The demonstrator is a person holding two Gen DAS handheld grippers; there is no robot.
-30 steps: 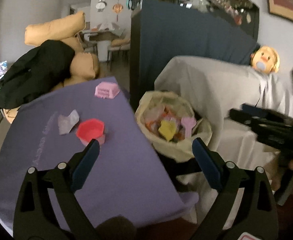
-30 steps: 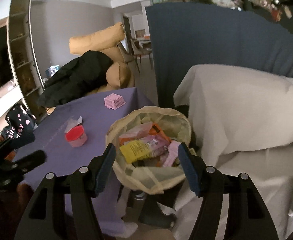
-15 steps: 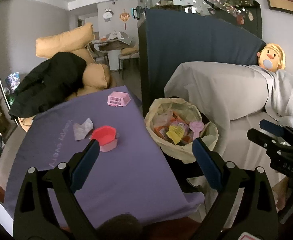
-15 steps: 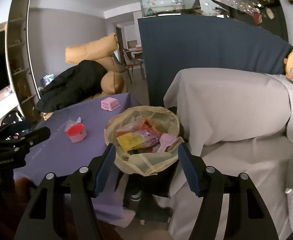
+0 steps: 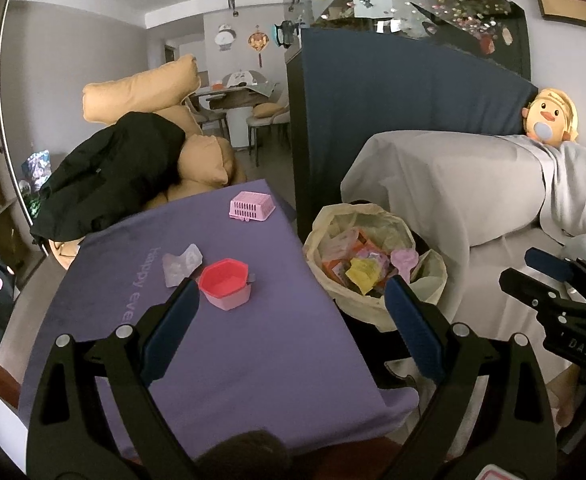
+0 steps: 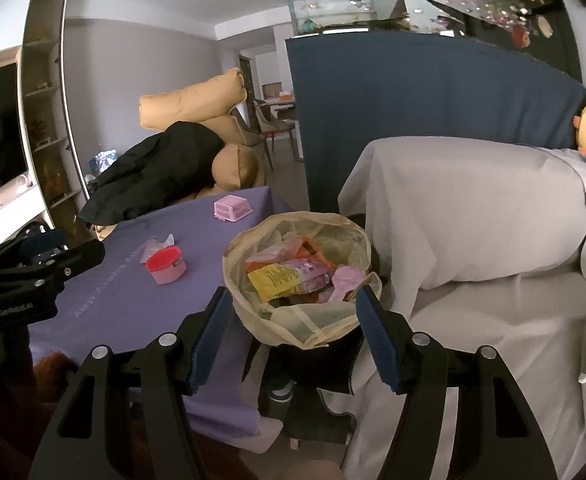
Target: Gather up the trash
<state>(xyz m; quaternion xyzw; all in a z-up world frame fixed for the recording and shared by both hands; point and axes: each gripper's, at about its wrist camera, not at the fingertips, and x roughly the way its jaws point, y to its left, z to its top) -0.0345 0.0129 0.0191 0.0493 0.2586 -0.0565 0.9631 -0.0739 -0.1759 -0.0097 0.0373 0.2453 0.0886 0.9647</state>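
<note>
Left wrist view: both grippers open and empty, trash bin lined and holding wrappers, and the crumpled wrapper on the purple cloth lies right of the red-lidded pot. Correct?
One detail is off. In the left wrist view the crumpled wrapper lies left of the red-lidded pot, touching it, not right. The rest holds: left gripper and right gripper open and empty, lined trash bin holding wrappers.

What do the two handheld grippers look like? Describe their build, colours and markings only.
Both are alike. The left gripper and right gripper have black skeletal plastic arms with triangular cut-outs and silver round bolt heads. Their fingers carry flat blue pads. Seen side-on, each body bears small white lettering, too blurred to read fully.
</note>
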